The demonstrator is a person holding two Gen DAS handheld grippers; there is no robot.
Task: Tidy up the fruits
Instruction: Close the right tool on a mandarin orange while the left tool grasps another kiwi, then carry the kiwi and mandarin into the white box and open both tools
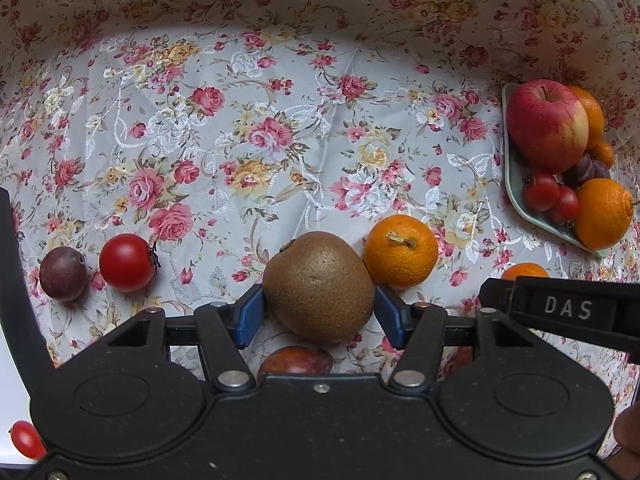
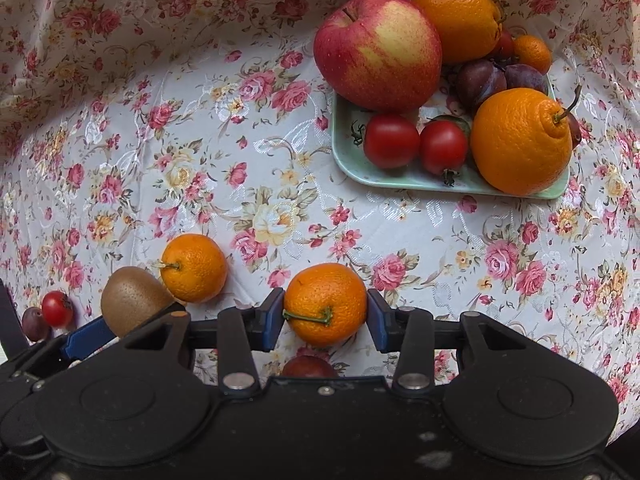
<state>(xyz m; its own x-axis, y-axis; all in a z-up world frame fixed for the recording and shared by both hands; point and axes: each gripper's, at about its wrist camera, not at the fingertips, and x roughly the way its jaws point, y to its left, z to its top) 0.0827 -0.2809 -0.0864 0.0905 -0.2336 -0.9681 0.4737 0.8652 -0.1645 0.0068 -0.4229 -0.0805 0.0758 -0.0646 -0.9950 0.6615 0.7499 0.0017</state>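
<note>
My left gripper [image 1: 319, 312] is shut on a brown kiwi [image 1: 319, 286], its blue pads against both sides; the kiwi also shows in the right wrist view [image 2: 134, 300]. My right gripper [image 2: 325, 314] is shut on a small mandarin [image 2: 325, 304], which peeks out in the left wrist view [image 1: 524, 271]. A pale green plate [image 2: 400, 180] at the right back holds an apple [image 2: 378, 50], oranges [image 2: 520, 140], two tomatoes [image 2: 392, 141] and plums [image 2: 480, 82]. The plate [image 1: 516, 176] also shows at the right of the left wrist view.
Loose on the floral cloth: another mandarin [image 1: 401, 251] beside the kiwi, a tomato [image 1: 127, 262] and a dark plum [image 1: 63, 274] at the left, a reddish fruit [image 1: 296, 360] under the left gripper, a small tomato [image 1: 26, 438] at the bottom left. The cloth rises at the back.
</note>
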